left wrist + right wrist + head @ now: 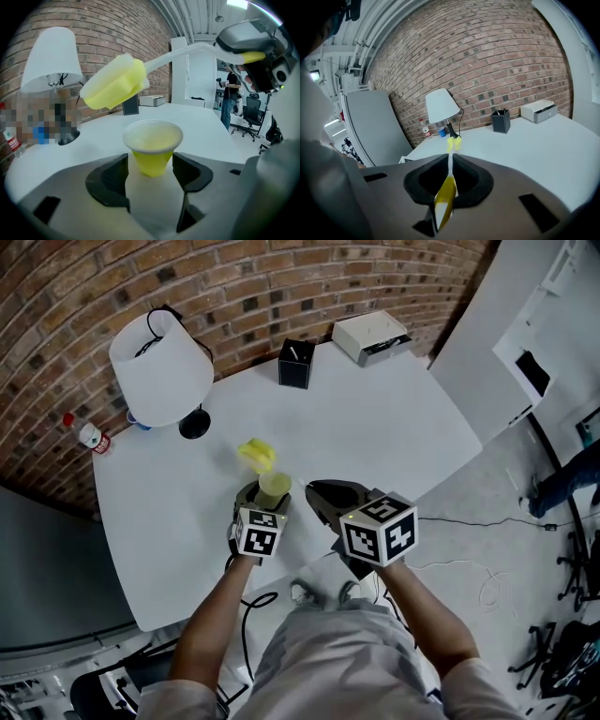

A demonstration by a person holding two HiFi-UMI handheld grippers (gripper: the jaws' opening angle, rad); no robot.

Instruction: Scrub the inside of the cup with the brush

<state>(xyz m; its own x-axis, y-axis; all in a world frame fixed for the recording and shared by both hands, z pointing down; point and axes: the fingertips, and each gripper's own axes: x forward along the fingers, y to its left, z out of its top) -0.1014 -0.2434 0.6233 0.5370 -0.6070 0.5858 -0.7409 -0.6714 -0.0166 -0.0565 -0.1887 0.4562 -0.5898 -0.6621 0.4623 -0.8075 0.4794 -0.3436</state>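
A small yellow plastic cup (152,146) stands upright between the jaws of my left gripper (150,164), which is shut on its lower half. In the head view the cup (274,488) sits just ahead of the left gripper (267,493), above the white table (394,437). The brush has a yellow sponge head (115,84) on a white stem; the head hovers above and to the left of the cup's mouth, outside it. My right gripper (450,176) is shut on the brush's yellow handle (445,199). From above, the right gripper (319,493) is beside the cup, and the brush head (257,454) lies just beyond it.
A white lamp (159,367) stands at the table's far left, with a bottle (91,437) and a blue cup (137,420) beside it. A black pen box (296,363) and a white box (372,337) sit along the brick wall. A person (229,98) stands in the distance.
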